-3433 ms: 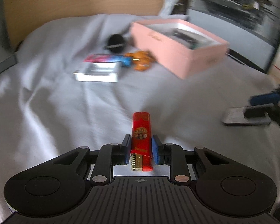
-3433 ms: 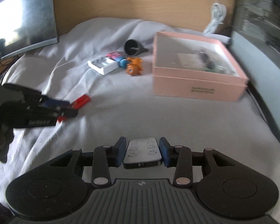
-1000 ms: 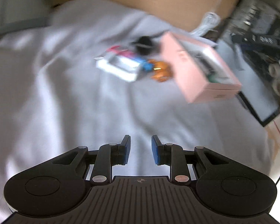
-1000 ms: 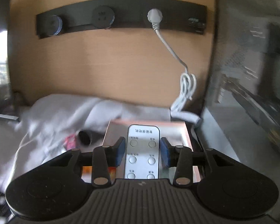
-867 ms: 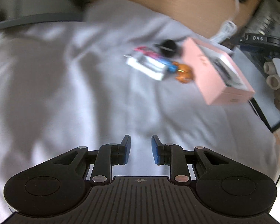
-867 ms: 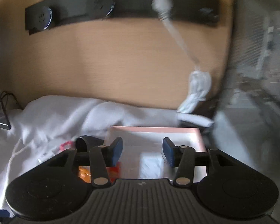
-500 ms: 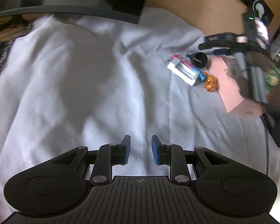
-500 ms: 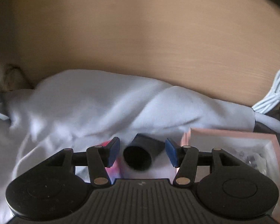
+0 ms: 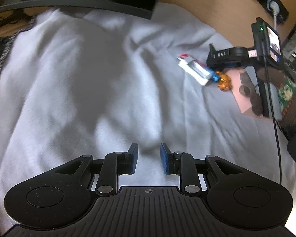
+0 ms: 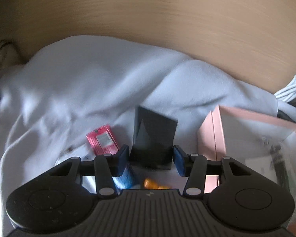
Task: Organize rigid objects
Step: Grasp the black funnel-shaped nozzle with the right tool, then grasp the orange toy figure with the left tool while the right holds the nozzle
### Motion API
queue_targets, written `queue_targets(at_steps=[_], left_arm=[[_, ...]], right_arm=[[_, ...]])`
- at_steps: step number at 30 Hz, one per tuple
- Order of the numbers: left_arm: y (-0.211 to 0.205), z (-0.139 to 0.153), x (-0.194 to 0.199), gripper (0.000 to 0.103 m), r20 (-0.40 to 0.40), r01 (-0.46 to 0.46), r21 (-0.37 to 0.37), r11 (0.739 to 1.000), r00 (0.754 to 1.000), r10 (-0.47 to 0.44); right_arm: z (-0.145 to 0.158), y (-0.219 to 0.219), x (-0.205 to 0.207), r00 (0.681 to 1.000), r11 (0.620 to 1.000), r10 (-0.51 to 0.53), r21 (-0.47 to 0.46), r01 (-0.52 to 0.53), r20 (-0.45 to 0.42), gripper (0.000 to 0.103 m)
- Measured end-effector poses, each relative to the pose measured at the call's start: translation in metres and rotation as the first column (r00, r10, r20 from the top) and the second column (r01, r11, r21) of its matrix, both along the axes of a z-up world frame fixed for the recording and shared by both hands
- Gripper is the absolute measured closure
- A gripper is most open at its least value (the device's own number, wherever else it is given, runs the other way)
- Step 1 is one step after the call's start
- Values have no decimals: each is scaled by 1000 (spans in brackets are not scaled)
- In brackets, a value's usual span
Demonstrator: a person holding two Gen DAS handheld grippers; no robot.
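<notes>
right gripper [image 10: 150,159] spread around a blurry, seemingly untouched black funnel [image 10: 154,138]; left gripper [image 9: 149,158] released, holding nothing.

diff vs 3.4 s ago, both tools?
The left tool let go of the red lighter and pulled back, open and empty. The right tool released the remote over the pink box, then shifted left; its open jaws now flank the black funnel. Unchanged: the white case and orange toy.

- The left hand-held gripper [image 9: 149,159] hangs with jaws apart, empty, above the white sheet [image 9: 79,83].
- Toward two o'clock: a white packet [image 9: 194,70], an orange toy [image 9: 224,82], the pink box [image 9: 244,102].
</notes>
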State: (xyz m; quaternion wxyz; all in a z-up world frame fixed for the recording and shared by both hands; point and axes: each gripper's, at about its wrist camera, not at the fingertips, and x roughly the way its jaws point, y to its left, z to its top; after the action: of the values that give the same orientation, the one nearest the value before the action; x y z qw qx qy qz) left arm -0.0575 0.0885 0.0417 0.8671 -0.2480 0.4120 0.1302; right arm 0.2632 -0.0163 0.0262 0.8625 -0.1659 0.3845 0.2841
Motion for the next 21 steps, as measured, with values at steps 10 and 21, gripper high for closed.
queue_targets(at_steps=[10, 21], left_arm=[[-22, 4, 43, 76, 27, 122, -8, 992, 992, -122], [-46, 35, 180, 76, 77, 268, 161, 950, 956, -282]], right_arm=[[-4, -43, -72, 986, 992, 124, 46, -120, -112, 57], [0, -108, -155, 987, 989, 140, 61, -135, -82, 57]])
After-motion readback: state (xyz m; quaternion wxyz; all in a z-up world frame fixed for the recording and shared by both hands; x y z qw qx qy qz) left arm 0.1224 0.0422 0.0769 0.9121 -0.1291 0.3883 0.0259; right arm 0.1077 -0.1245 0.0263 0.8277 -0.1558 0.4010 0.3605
